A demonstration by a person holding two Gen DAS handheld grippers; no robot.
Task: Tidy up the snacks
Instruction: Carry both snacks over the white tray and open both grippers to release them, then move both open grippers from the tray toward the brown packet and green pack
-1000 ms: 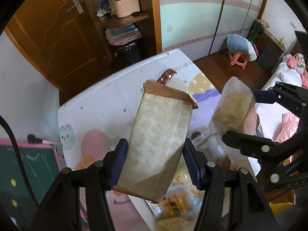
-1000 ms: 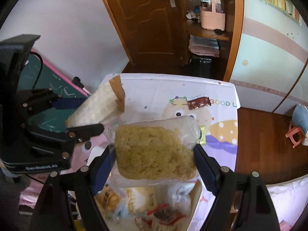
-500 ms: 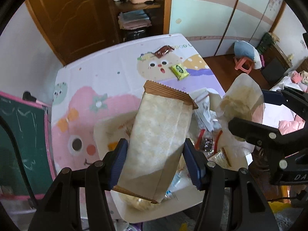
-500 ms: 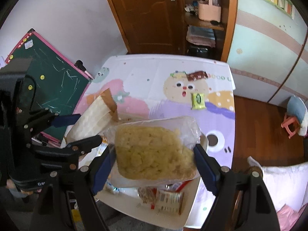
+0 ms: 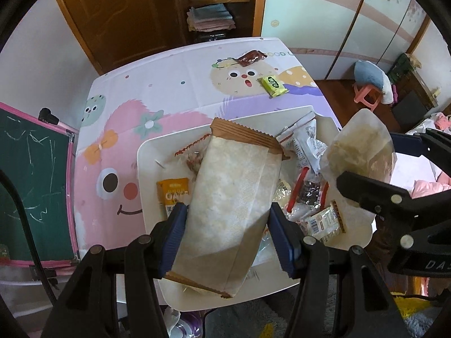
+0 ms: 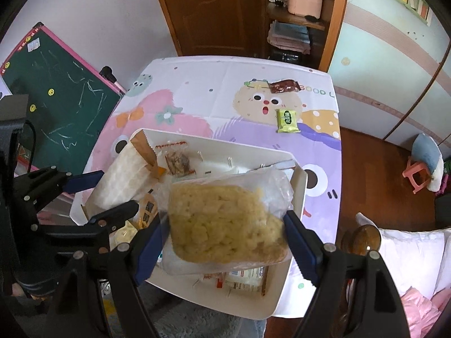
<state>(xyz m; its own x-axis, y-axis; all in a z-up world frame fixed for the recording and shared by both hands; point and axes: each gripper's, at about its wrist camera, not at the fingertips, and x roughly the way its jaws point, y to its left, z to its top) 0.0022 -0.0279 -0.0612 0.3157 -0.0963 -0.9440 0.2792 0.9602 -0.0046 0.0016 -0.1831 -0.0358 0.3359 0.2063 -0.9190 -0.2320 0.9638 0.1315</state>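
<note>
The left tool [image 5: 228,225] clamps a tan packet [image 5: 234,186] and the right tool [image 6: 225,239] a clear bag of yellow puffs [image 6: 225,222], both poised above the white tray [image 5: 146,152] on the desk [image 5: 174,84], likely for dropping in. Only the right view shows the tray's bare far floor; the left view shows its crowded right side.

Both held packets [image 5: 231,197] [image 6: 225,222] have apparently lowered over the tray [image 5: 146,152].

Left gripper [image 5: 227,225] and right gripper [image 6: 225,232] side by side, angled steeply downward, jaws clamped on loads.
</note>
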